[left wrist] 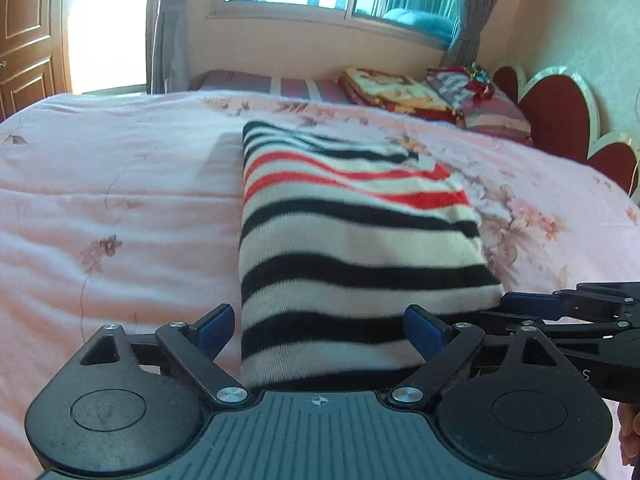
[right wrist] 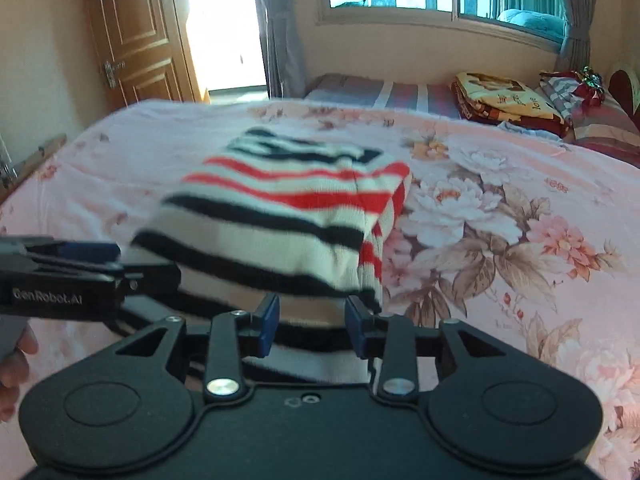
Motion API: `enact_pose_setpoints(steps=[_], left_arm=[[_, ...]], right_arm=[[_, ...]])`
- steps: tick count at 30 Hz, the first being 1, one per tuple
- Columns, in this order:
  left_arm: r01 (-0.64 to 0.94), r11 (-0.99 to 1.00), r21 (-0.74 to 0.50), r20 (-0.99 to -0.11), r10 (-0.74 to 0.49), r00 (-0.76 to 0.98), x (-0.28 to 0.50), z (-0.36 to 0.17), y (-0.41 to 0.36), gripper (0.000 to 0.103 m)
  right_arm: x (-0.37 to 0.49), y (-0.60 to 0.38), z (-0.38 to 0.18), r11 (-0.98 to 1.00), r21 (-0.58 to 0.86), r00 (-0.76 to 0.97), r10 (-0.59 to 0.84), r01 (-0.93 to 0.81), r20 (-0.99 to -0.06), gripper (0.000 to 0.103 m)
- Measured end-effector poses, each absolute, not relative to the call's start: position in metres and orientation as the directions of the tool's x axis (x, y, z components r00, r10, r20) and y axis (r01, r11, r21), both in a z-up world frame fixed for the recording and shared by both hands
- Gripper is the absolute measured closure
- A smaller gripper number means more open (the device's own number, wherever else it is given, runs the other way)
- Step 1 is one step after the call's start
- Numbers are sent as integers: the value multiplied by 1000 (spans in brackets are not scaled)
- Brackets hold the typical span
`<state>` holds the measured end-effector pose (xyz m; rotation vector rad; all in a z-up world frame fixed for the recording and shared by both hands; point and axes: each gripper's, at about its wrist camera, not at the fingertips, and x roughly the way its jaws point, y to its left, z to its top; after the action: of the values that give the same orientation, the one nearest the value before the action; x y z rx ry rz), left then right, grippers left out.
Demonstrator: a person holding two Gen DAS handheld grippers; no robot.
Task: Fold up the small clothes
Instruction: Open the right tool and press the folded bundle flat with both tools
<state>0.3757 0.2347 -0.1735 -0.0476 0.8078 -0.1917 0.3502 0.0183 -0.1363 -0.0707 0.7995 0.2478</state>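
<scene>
Only our right-wrist view shows the sweater's doubled right edge; left gripper released, right gripper ungrasping.

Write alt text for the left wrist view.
A folded striped garment, white with black and red bands, lies on a pink floral bedspread, its near end between the left gripper's wide-open jaws. The right gripper reaches in from the right.

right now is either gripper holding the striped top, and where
Neither holds it. The left gripper is wide open over the near end of the striped top; the right gripper straddles its near right corner, pads not pressing.
</scene>
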Motion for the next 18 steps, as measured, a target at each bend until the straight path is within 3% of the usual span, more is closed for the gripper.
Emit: enact_pose_setpoints(steps=[2, 5, 8, 12, 18], left_arm=[[113, 986, -123, -750, -167, 640, 379, -193, 237, 12], [91, 988, -124, -729, -153, 668, 374, -197, 237, 8], [77, 992, -98, -738, -124, 663, 371, -195, 233, 0], [27, 993, -114, -742, -103, 662, 366, -197, 234, 0], [-26, 997, -67, -742, -32, 670, 354, -192, 229, 0]], right_arm=[[350, 17, -155, 969, -5, 666, 167, -248, -727, 70], [350, 18, -156, 966, -18, 676, 167, -257, -718, 70], [348, 10, -158, 966, 22, 679, 198, -258, -707, 70], [347, 6, -155, 967, 58, 674, 215, -248, -707, 69], [342, 12, -150, 961, 83, 668, 244, -263, -703, 49]])
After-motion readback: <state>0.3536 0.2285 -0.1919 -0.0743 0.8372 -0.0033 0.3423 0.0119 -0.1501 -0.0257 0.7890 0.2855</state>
